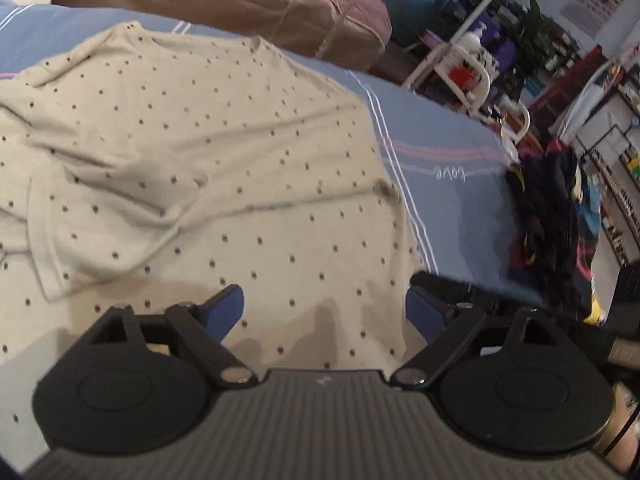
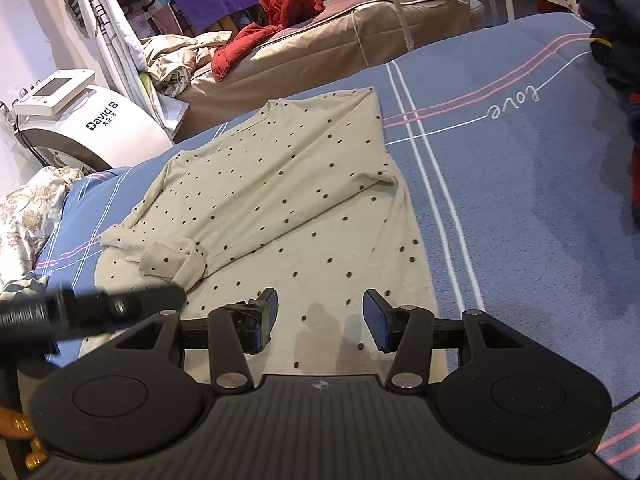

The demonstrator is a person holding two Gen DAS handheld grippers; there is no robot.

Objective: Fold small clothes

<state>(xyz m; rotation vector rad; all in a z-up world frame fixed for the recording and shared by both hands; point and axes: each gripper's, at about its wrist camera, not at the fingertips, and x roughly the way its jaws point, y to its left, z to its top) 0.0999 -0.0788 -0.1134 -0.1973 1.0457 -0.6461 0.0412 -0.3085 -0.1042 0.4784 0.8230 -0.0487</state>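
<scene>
A cream shirt with dark dots (image 1: 200,160) lies spread flat on a blue bedspread (image 1: 460,208). In the right wrist view the shirt (image 2: 280,200) has its left sleeve (image 2: 172,260) crumpled inward over the body. Its collar points away from me. My left gripper (image 1: 324,312) hovers open over the shirt's near hem, and nothing is between its blue pads. My right gripper (image 2: 320,320) also stands open above the hem, empty. A blurred black bar (image 2: 100,308), probably the other tool, crosses the shirt's lower left corner.
The bedspread (image 2: 520,200) carries white and pink stripes and the word "love". A pile of dark clothes (image 1: 552,216) sits at its right edge. Beyond are a brown bed with a red jacket (image 2: 280,12), a white machine (image 2: 92,120) and a patterned quilt (image 2: 28,208).
</scene>
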